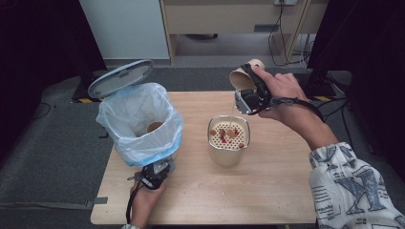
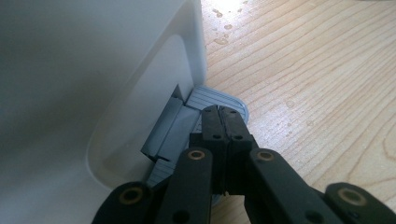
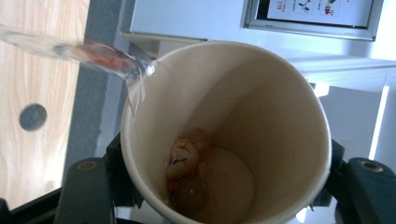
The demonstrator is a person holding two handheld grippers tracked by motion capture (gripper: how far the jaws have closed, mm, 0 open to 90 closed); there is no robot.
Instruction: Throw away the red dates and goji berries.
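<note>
while pouring, right tool (image 1: 249, 90) clamping cup (image 1: 242, 76)

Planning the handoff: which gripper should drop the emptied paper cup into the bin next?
Right. The right gripper already grips the tilted beige paper cup above the metal strainer pot. The left gripper, shut, presses the grey pedal of the white lined bin, keeping its lid up.
</note>
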